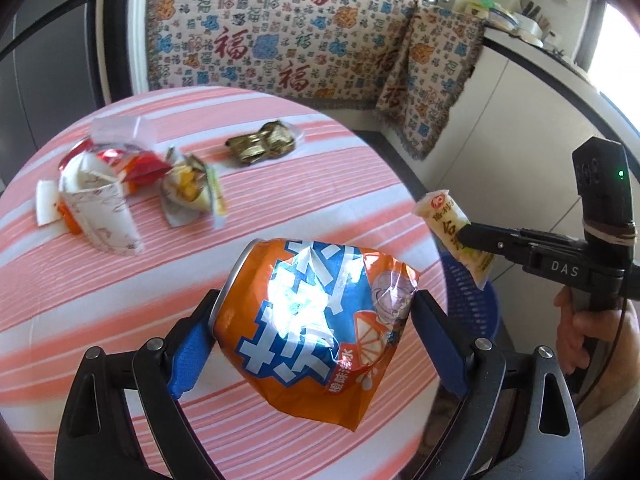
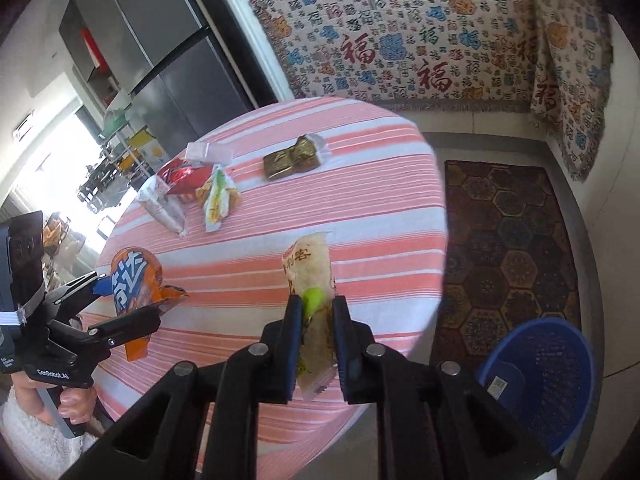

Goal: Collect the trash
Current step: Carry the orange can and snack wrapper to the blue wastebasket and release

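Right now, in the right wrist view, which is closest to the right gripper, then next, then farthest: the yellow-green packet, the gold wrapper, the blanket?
1. Yellow-green packet, left on the table.
2. Gold wrapper, farther back.
3. Blanket, behind the table.

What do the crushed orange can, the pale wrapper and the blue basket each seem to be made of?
Orange can: thin printed metal, likely aluminium; glossy, dented, rimmed end.
Pale wrapper: thin plastic film, slightly translucent, creased.
Blue basket: moulded plastic with matte openwork walls.
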The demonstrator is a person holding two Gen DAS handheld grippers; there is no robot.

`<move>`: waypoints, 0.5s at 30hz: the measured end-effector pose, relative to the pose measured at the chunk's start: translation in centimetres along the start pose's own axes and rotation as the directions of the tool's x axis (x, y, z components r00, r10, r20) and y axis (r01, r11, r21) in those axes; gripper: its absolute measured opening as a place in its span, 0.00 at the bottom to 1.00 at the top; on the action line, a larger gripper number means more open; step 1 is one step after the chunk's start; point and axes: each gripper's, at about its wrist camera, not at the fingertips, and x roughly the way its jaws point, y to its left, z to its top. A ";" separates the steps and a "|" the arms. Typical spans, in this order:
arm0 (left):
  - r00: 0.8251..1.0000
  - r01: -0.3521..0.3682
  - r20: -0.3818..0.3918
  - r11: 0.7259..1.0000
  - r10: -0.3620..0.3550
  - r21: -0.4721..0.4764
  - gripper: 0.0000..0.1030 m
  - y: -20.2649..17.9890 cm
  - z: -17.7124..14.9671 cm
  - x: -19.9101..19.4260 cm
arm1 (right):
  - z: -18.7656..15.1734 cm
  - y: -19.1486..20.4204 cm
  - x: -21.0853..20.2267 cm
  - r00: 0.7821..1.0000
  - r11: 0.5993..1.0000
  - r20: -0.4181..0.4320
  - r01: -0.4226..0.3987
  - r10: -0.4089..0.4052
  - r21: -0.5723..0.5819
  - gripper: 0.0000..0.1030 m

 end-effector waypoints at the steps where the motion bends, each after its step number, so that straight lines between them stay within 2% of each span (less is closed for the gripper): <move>1: 1.000 0.014 0.002 1.000 -0.014 0.010 0.90 -1.0 0.4 0.2 | 0.0 -1.1 -0.7 1.000 1.000 0.014 0.016 -0.016 0.024 0.15; 4: 0.998 0.060 0.001 0.997 -0.060 0.046 0.90 -4.3 1.7 1.4 | -0.5 -4.9 -3.0 0.995 0.992 0.050 0.082 -0.087 0.091 0.15; 9: 0.990 0.141 -0.018 0.983 -0.140 0.116 0.90 -10.8 3.7 4.3 | -1.8 -11.0 -6.7 0.971 0.957 0.087 0.200 -0.222 0.211 0.15; 12: 0.982 0.186 -0.042 0.972 -0.182 0.145 0.90 -14.4 4.4 6.6 | -2.8 -14.1 -8.3 0.946 0.923 0.082 0.282 -0.312 0.260 0.15; 15: 0.973 0.226 -0.076 0.961 -0.216 0.161 0.90 -17.7 4.7 9.3 | -4.0 -17.3 -9.0 0.934 0.892 0.060 0.317 -0.354 0.322 0.15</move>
